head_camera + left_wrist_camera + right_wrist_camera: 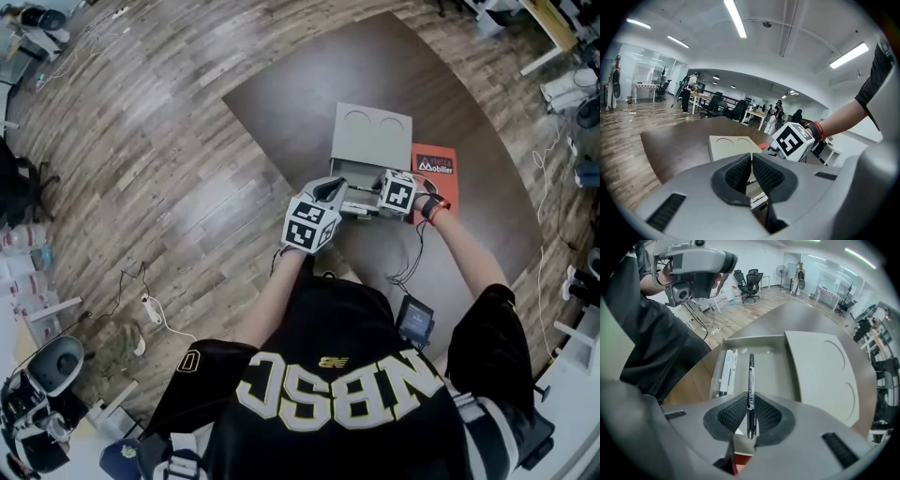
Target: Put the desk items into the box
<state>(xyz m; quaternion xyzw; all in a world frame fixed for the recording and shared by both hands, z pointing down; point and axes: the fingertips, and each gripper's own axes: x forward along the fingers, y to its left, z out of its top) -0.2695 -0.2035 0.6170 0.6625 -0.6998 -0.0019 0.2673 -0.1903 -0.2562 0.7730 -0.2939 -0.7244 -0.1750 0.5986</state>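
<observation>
The right gripper has its jaws clamped on a slim black marker pen with white lettering. The dark ribbed pads press on the lower part of the barrel from both sides, parted only by the pen's thickness. The rest of the pen sticks out past the fingertips, above the open part of a shallow grey rectangular box. I cannot tell whether the pen's far end touches the box floor.

Two white pens lie side by side inside the box, along its left wall as the right gripper view shows it. The flat grey lid with two circles pressed into it covers the other part of the box.

The left gripper has its jaws drawn together, with only a sliver between the pads and nothing held there. It hovers just beside the right gripper at the near end of the box.

The box sits on a dark brown table, in from the edge nearest the person. A red booklet with white print lies against the box's right side.
</observation>
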